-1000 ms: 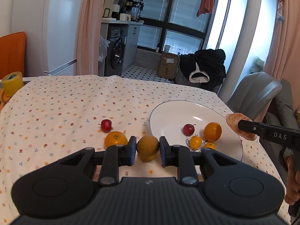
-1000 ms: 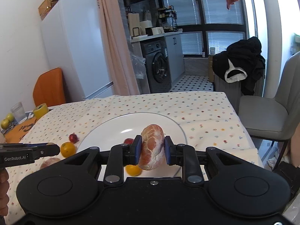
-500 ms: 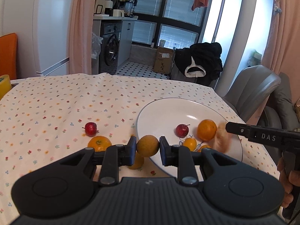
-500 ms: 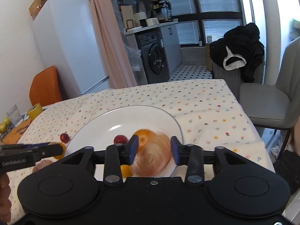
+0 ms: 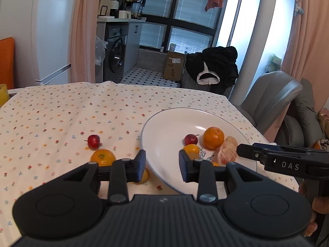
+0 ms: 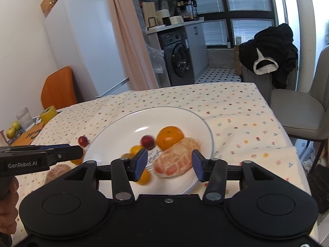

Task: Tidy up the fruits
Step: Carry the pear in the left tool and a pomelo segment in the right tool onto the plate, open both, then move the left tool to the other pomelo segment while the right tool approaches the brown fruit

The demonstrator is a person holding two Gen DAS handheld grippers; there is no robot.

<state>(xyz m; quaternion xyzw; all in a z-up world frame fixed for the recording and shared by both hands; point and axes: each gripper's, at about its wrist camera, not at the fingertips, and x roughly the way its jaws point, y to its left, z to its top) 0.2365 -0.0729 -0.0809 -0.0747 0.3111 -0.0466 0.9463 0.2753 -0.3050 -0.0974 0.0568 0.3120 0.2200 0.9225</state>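
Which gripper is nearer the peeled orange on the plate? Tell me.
Right. The right gripper is open with the peeled orange between its fingers; the left gripper hangs open over the plate's near-left rim.

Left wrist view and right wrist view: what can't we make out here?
- Left wrist view: yellow fruit beside the plate, mostly hidden by the left gripper finger.
- Right wrist view: small yellow fruit, partly behind the right gripper finger, blurred.
- Right wrist view: peeled fruit on the tablecloth, partly covered by the left gripper.
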